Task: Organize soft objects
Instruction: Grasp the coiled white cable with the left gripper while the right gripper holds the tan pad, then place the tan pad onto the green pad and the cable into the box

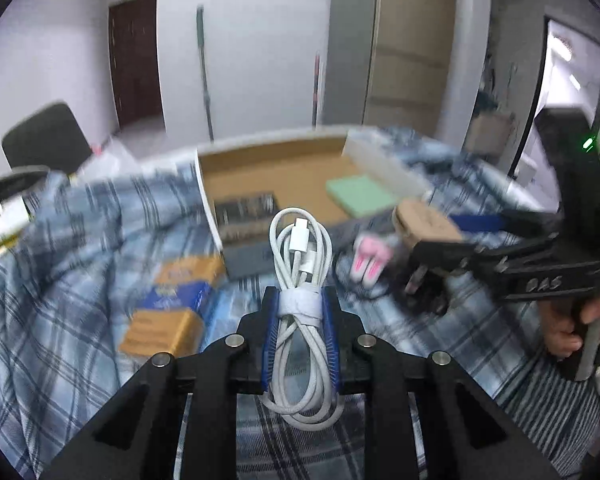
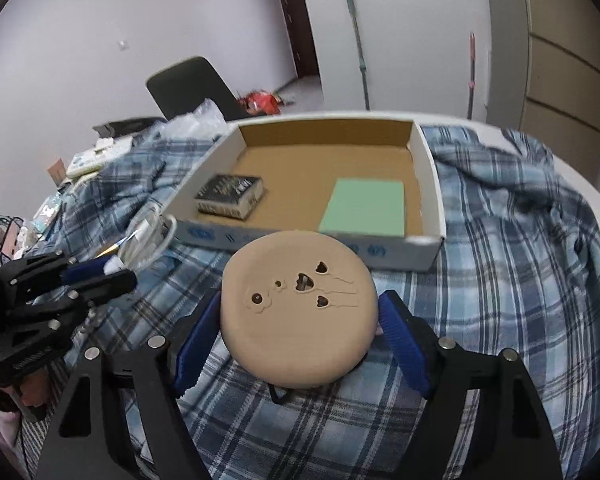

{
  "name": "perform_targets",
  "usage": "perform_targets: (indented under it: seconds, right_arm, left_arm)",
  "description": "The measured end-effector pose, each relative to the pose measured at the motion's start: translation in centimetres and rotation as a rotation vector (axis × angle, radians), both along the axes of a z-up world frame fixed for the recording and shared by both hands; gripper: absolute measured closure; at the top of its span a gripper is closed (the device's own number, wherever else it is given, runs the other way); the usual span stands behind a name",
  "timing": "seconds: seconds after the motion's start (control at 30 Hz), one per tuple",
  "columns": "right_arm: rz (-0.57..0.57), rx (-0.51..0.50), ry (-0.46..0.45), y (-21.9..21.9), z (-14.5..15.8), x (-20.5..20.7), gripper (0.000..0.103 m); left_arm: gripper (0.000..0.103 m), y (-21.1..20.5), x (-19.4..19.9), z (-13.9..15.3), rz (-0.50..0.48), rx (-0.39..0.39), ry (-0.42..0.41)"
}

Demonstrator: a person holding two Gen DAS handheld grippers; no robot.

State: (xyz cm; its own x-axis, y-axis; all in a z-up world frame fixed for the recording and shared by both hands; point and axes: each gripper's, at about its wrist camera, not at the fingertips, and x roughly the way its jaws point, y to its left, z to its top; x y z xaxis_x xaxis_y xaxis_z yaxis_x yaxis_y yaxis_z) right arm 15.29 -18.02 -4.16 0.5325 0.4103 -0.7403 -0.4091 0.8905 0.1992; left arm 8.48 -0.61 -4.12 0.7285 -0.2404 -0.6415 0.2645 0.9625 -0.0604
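Note:
My left gripper [image 1: 299, 305] is shut on a coiled white cable [image 1: 300, 264] bound with a white strap, held above the plaid cloth. It also shows in the right wrist view [image 2: 108, 274] at the left, blurred. My right gripper [image 2: 300, 312] is shut on a round tan disc-shaped object [image 2: 298, 312] with small cut-outs, just in front of the shallow cardboard box [image 2: 430, 184]. In the left wrist view the right gripper [image 1: 436, 232] holds the tan disc [image 1: 424, 222] near the box's right front corner. The box holds a black pack [image 2: 230, 194] and a green pad [image 2: 364, 208].
A blue plaid cloth [image 2: 500, 260] covers the table. An orange and blue packet [image 1: 172, 304] and a pink and white item [image 1: 370, 260] lie on the cloth in front of the box. A dark chair [image 2: 192, 84] stands behind the table. Clutter lies at the table's left edge [image 2: 92, 156].

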Motion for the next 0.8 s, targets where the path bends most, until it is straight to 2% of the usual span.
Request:
perform_targets:
  seconds: [0.13, 0.2, 0.4, 0.63, 0.73, 0.8]
  right_arm:
    - [0.009, 0.005, -0.068, 0.1, 0.9, -0.6, 0.025]
    - [0.013, 0.003, -0.109, 0.2, 1.4, -1.1, 0.025]
    - [-0.002, -0.014, -0.224, 0.5, 2.8, -2.1, 0.025]
    - [-0.019, -0.010, -0.237, 0.2, 3.0, -2.1, 0.025]
    - [-0.057, -0.028, -0.267, 0.1, 3.9, -2.2, 0.025]
    - [-0.058, -0.050, -0.280, 0.4, 4.9, -2.1, 0.025]
  left_arm:
    - [0.081, 0.2, -1.6, 1.6, 0.013, -0.015, -0.133]
    - [0.081, -0.1, -2.0, 2.1, 0.012, -0.018, -0.165]
    - [0.081, 0.0, -2.5, 2.5, 0.026, -0.020, -0.211]
    - [0.081, -0.1, -3.5, 3.4, 0.049, -0.002, -0.250]
    - [0.081, -0.2, -3.2, 4.6, 0.097, 0.043, -0.269]
    - [0.081, -0.3, -2.8, 6.0, 0.102, 0.040, -0.274]
